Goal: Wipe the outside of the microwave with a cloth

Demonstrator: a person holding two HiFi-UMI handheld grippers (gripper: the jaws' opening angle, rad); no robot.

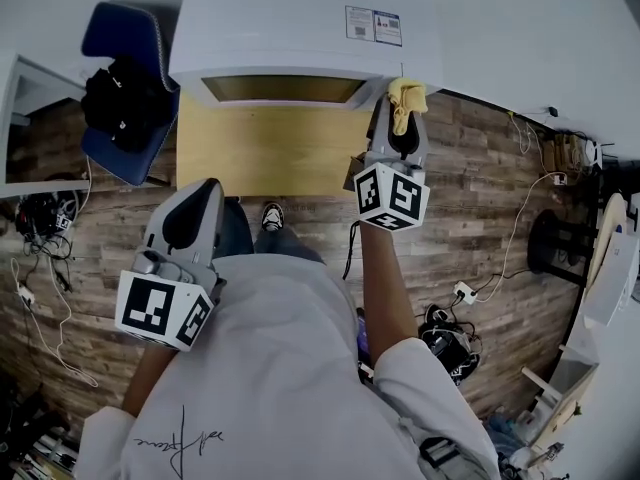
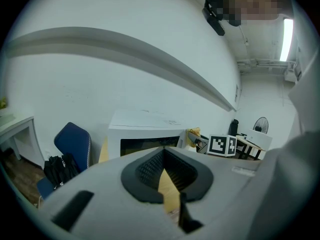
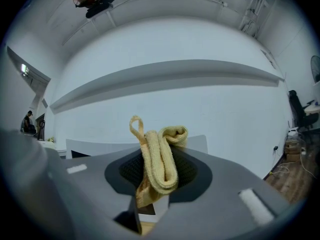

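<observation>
Right tongs [image 1: 398,118] were clenched on the cloth [image 1: 407,96]. One cloth only: yellow terry, folded. It sat at 1 o'clock in the head view, just beside the front right corner of the single white microwave [image 1: 300,28] on the desk [image 1: 265,153]; contact could not be told. Cloth judged light, soft and limp, best gripped across the folded bulk so a pad protrudes. Left tongs [image 1: 205,190], at 8 o'clock, were pressed together on nothing, well apart from the microwave.

Office-like workroom; blue chair [image 1: 125,30], trailing floor cables [image 1: 518,213], power strip [image 1: 463,292], standing fan [image 2: 260,124]
</observation>
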